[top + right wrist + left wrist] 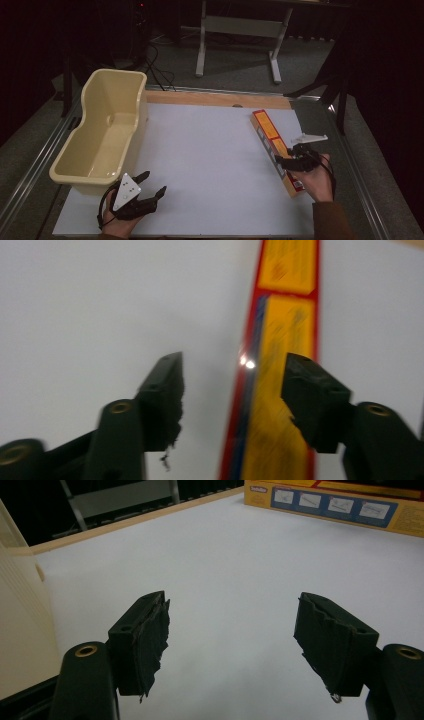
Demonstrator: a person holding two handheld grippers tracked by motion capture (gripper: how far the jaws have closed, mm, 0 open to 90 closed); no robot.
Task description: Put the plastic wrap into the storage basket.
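Note:
A long yellow and red box [270,137] lies on the white sheet at the right, running from far to near. My right gripper [283,162] hovers at the box's near half, held by a hand from the right. In the right gripper view the jaws [232,375] stand open above the box [285,330], which passes under the gap near the right jaw; the pads do not press on it. My left gripper [154,184] rests open at the near left, close to the cream tub [134,145]. Between its jaws [232,630] there is only white sheet.
The cream plastic tub [20,610] stands along the table's left side. The white sheet [210,160] covers most of the table, with a wooden strip [215,98] at the far edge. A metal stand [240,30] is on the floor beyond the table.

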